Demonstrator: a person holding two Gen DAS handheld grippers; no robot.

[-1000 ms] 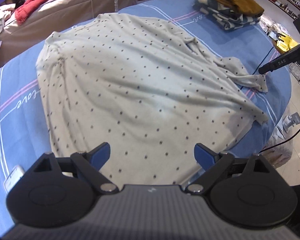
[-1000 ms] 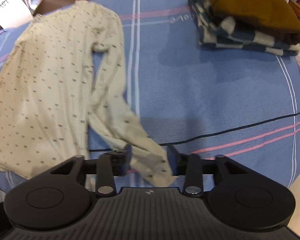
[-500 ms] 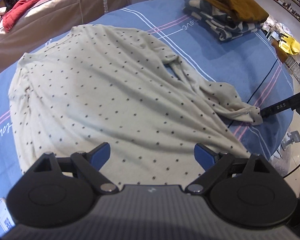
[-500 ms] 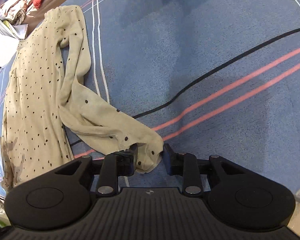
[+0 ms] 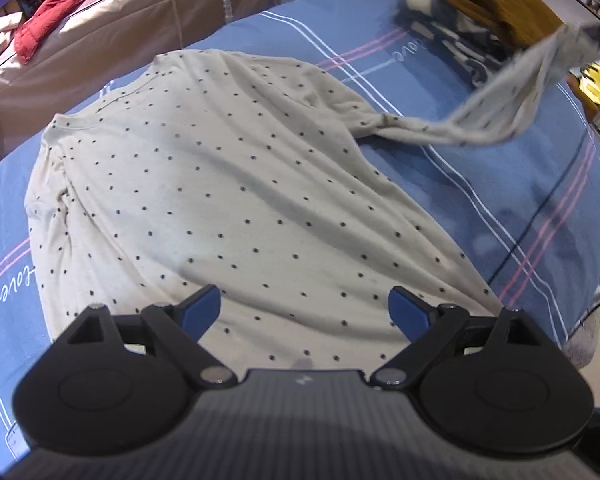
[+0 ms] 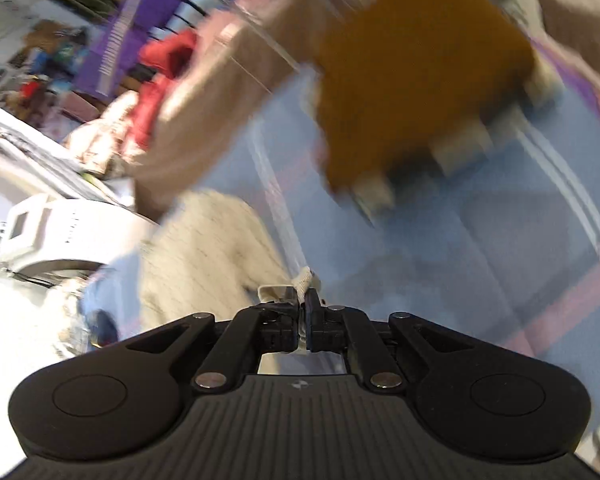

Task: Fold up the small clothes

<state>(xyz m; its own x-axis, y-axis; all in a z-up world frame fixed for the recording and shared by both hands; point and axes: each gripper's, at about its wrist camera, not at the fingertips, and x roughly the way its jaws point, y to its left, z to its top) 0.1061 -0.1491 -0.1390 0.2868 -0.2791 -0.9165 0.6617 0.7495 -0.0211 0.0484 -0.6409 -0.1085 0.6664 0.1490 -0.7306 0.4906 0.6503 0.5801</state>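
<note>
A cream long-sleeved top with small dark dots lies spread flat, slightly wrinkled, across the blue striped bedcover, neckline toward the far edge. One sleeve is lifted off the cover, stretching up to the right from the shoulder, its cuff pinched and held in the air

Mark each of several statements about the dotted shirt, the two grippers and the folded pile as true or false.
1. The right gripper is shut on the sleeve cuff of the beige black-dotted shirt. True.
2. The left gripper grips the shirt's hem. False: its jaws stand open, holding nothing.
3. The sleeve is lifted off the blue striped bedsheet. True.
4. A red garment tops the folded pile. False: a mustard-brown garment does.
</note>
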